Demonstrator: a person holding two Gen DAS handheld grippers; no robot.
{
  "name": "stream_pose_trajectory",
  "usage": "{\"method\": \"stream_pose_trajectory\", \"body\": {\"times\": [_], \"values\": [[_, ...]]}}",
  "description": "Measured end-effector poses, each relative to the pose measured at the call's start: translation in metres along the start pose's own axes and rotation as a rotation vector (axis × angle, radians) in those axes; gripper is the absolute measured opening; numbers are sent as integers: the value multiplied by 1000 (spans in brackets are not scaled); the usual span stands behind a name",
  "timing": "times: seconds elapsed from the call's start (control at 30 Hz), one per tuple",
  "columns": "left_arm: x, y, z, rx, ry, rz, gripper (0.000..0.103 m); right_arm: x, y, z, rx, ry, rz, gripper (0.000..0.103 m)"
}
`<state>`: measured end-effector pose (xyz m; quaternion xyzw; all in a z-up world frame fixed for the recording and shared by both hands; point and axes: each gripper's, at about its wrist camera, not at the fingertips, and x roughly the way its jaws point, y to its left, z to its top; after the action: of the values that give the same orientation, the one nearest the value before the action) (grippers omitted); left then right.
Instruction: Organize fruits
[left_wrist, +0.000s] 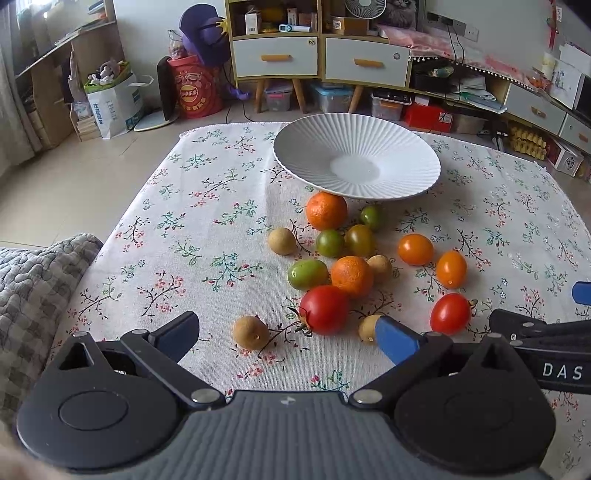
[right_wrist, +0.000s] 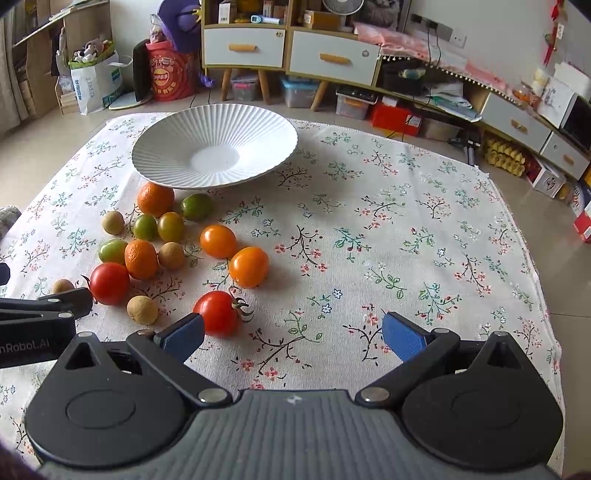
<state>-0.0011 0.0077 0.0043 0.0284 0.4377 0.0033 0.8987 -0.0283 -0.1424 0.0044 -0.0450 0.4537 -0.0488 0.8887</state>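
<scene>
While both tools hover low over the flowered tablecloth (right_wrist: 369, 221), the left gripper (left_wrist: 288, 334) has its blue fingers spread wide apart, gripping nothing; a small brown fruit (left_wrist: 251, 332) and a red tomato (left_wrist: 324, 309) lie between them on the cloth. The right gripper (right_wrist: 293, 332) is spread just as wide and also empty, with a second red tomato (right_wrist: 218, 312) just beside its left finger. From the right wrist view the fruits sit loose toward ten o'clock: two oranges (right_wrist: 155, 199), green tomatoes (right_wrist: 197, 206), two orange tomatoes (right_wrist: 248, 266) and more brown fruits (right_wrist: 142, 310) (several touching one another). A white ribbed plate (right_wrist: 258, 125) stands at eleven o'clock beyond them, holding no fruit, its near rim overhanging the far orange.
</scene>
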Motion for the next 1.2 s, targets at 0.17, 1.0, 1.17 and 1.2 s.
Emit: {"method": "stream_pose_trajectory", "body": {"times": [0.17, 1.0, 1.17, 1.2], "values": [[0, -1, 0, 1, 2, 0, 99, 0, 1, 0, 0, 0, -1, 102], [1, 3, 0, -3, 4, 4, 99, 1, 2, -1, -7, 1, -3, 102], [1, 3, 0, -2, 4, 4, 99, 1, 2, -1, -7, 1, -3, 102], [1, 4, 0, -2, 4, 4, 99, 1, 2, -2, -7, 1, -3, 102]]}}
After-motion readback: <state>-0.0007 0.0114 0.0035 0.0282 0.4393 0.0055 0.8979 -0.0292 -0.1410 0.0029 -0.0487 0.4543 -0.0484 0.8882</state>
